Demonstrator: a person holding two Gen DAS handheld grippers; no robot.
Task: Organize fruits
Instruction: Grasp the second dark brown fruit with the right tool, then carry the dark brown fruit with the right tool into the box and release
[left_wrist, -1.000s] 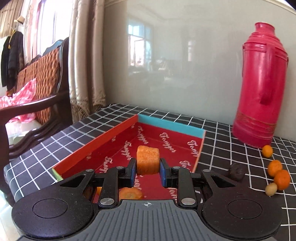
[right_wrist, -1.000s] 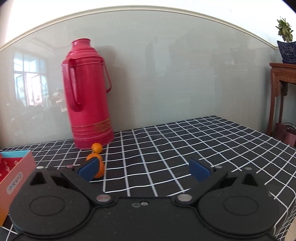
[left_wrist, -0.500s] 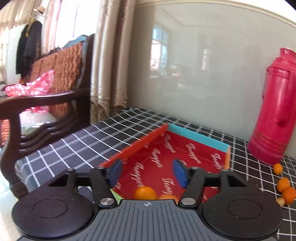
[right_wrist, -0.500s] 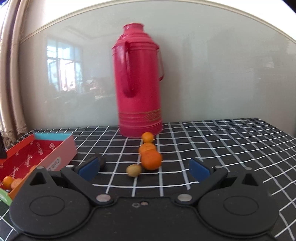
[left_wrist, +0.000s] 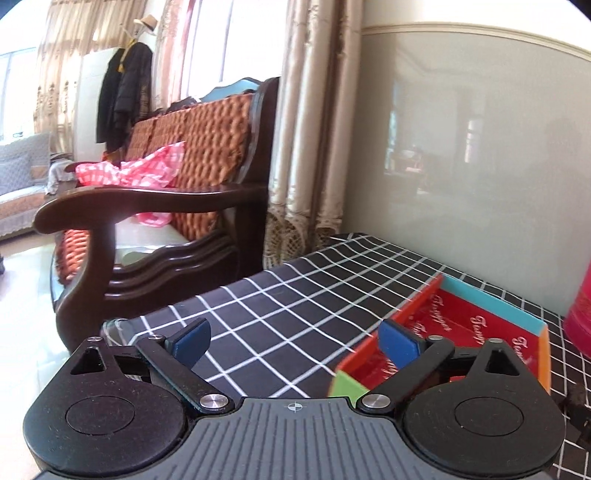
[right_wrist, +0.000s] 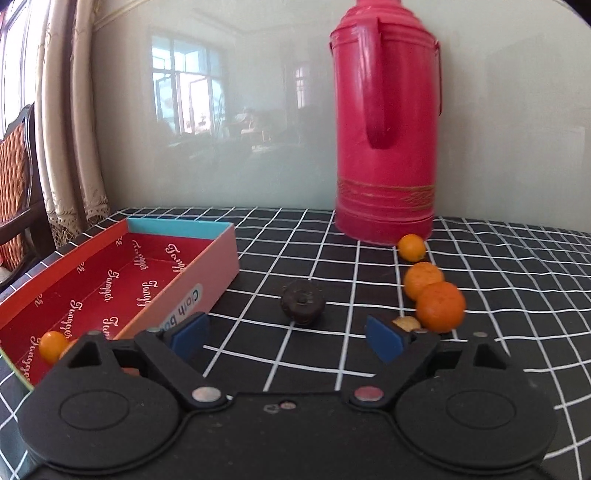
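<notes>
A shallow red box (right_wrist: 122, 269) with a blue far wall sits at the left of the checked table; it also shows in the left wrist view (left_wrist: 491, 325). A small orange fruit (right_wrist: 53, 345) lies in its near end. My right gripper (right_wrist: 286, 338) is open and empty, low over the table, facing a dark round fruit (right_wrist: 303, 307). To the right lie three orange fruits (right_wrist: 440, 305) in a row and a small tan one (right_wrist: 406, 324) behind my right fingertip. My left gripper (left_wrist: 295, 339) is open and empty, left of the box.
A tall red thermos (right_wrist: 386, 129) stands at the back by the wall, just behind the farthest orange fruit (right_wrist: 411, 247). A wooden armchair (left_wrist: 166, 221) stands beyond the table's left edge (left_wrist: 177, 306). Curtains (left_wrist: 310, 147) hang behind it.
My left gripper let go of the orange chunk into the box, opened wide and swung left away from it. My right gripper turned left and moved closer to the loose fruits.
</notes>
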